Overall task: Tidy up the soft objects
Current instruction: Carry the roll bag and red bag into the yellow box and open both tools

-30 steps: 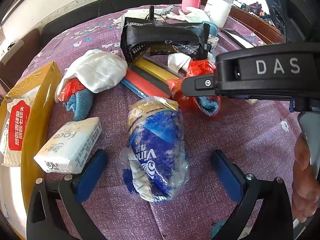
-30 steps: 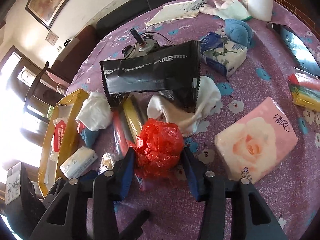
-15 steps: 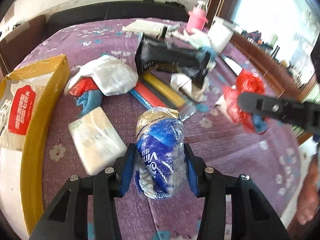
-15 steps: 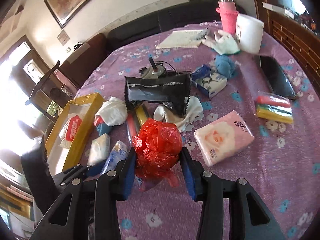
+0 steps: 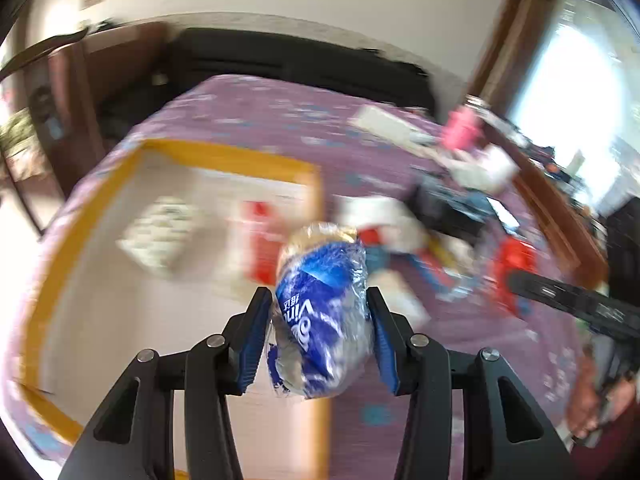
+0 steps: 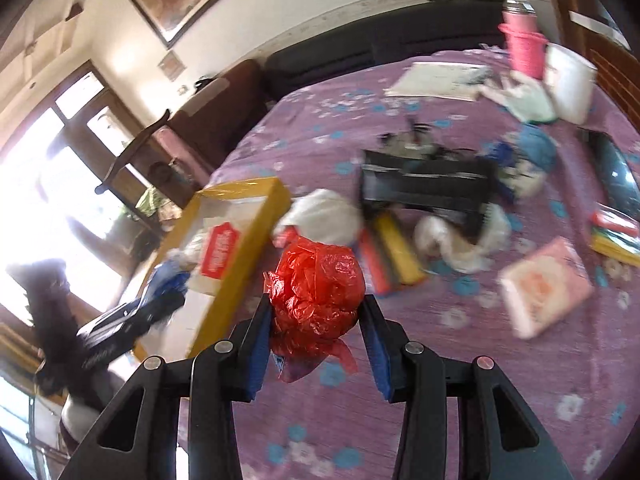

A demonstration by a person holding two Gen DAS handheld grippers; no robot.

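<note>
My left gripper is shut on a blue and white tissue pack in clear wrap, held in the air over the right edge of the yellow-rimmed box. My right gripper is shut on a crumpled red plastic bag, lifted above the purple floral tablecloth. In the right wrist view the yellow-rimmed box lies to the left, with the left gripper and its blue pack above it. The right gripper's arm with the red bag shows at the right of the left wrist view.
The box holds a white pack and a red-labelled pack. On the cloth lie a white cloth bundle, red and yellow rolls, a black bag, a pink tissue pack and a pink cup.
The left gripper closed on the blue tissue pack, lifted it and swung left over the yellow box. The right gripper rose with the red bag in it.
</note>
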